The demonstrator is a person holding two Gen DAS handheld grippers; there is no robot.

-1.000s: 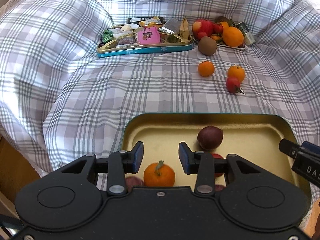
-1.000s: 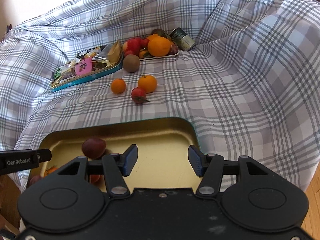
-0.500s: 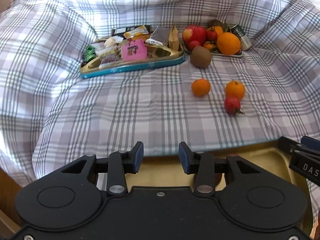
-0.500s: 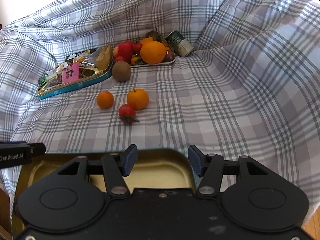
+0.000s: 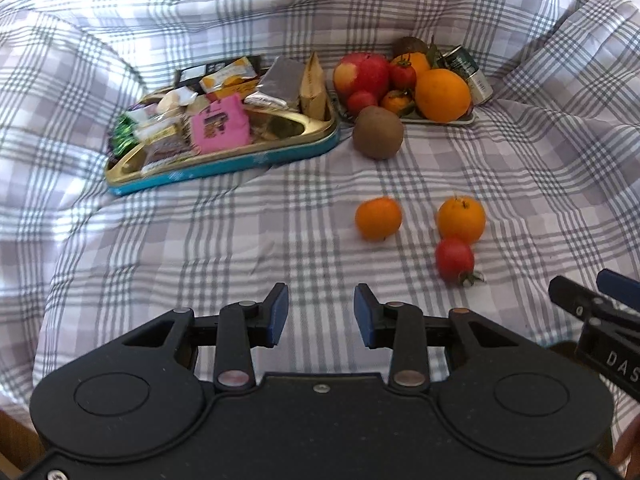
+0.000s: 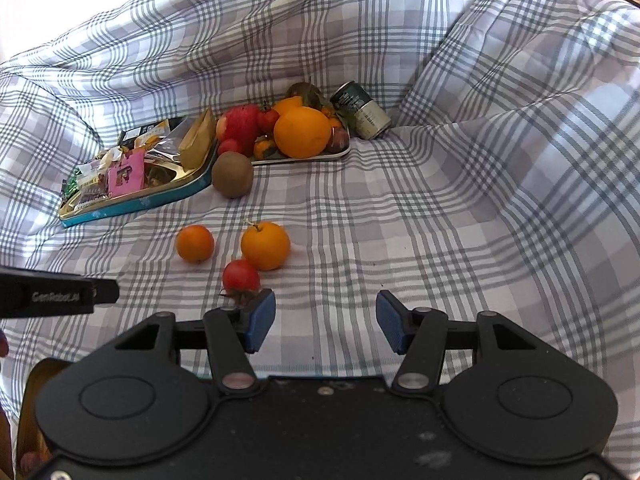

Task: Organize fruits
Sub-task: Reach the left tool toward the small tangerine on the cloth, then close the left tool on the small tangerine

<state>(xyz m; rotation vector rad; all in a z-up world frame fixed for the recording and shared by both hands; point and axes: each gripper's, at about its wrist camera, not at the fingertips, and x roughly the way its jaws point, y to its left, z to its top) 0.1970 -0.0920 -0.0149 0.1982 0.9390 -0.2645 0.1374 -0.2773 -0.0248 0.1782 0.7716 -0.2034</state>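
Loose fruits lie on the plaid cloth: a small orange [image 5: 378, 218] [image 6: 195, 243], a larger orange [image 5: 461, 219] [image 6: 265, 245], a red tomato [image 5: 455, 259] [image 6: 241, 276] and a brown kiwi [image 5: 378, 132] [image 6: 232, 174]. A small tray [image 5: 440, 120] [image 6: 304, 157] at the back holds an apple, a big orange and other fruit. My left gripper [image 5: 321, 315] is open and empty, short of the small orange. My right gripper [image 6: 326, 322] is open and empty, its left finger just in front of the tomato. The gold tin's corner [image 6: 30, 408] shows at the bottom left.
A teal-rimmed gold tin [image 5: 224, 160] [image 6: 136, 204] full of snack packets sits at the back left. A green can [image 5: 468, 72] [image 6: 362, 110] lies beside the fruit tray. The cloth rises in folds all around.
Both grippers have moved forward from above the near gold tin toward the loose fruits. The tin with its fruits has dropped out of view beneath them. Both stay open.
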